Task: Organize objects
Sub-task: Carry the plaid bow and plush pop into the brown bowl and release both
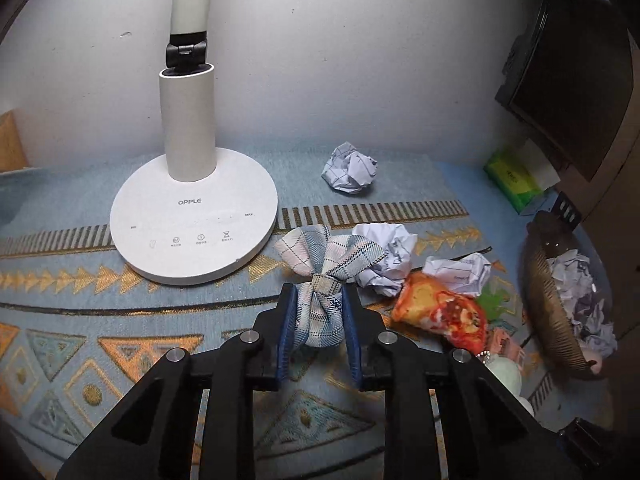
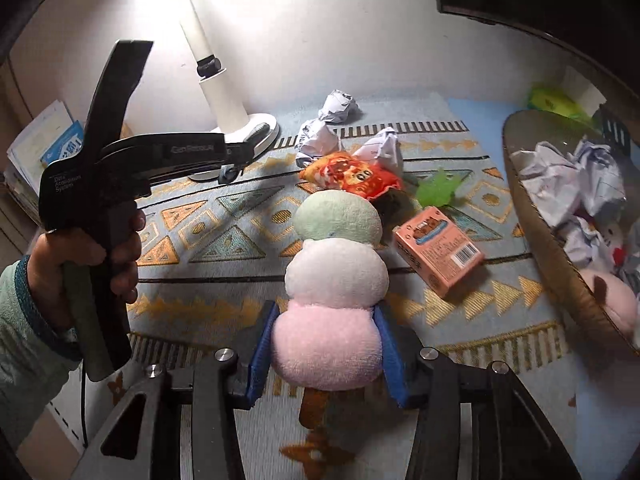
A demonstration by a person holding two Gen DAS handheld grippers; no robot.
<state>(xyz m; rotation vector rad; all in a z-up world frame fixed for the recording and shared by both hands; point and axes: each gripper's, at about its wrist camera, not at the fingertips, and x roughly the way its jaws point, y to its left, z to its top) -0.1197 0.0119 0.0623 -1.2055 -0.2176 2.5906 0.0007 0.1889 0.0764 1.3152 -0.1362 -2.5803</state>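
Right of the lamp [image 1: 192, 216], on the mat [image 1: 120, 320]: plaid bow [image 1: 320, 276], knot pinched in closed left gripper [image 1: 319, 300]. Nearer: tricolour plush [image 2: 334, 280], pink end squeezed by right gripper [image 2: 326, 344].

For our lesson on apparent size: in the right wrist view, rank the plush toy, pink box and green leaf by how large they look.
1. plush toy, though nearest the camera
2. pink box
3. green leaf

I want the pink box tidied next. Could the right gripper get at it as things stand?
Probably not yet: the right gripper is shut on the plush dango. The pink box lies uncovered just beside it, so once emptied, likely yes.
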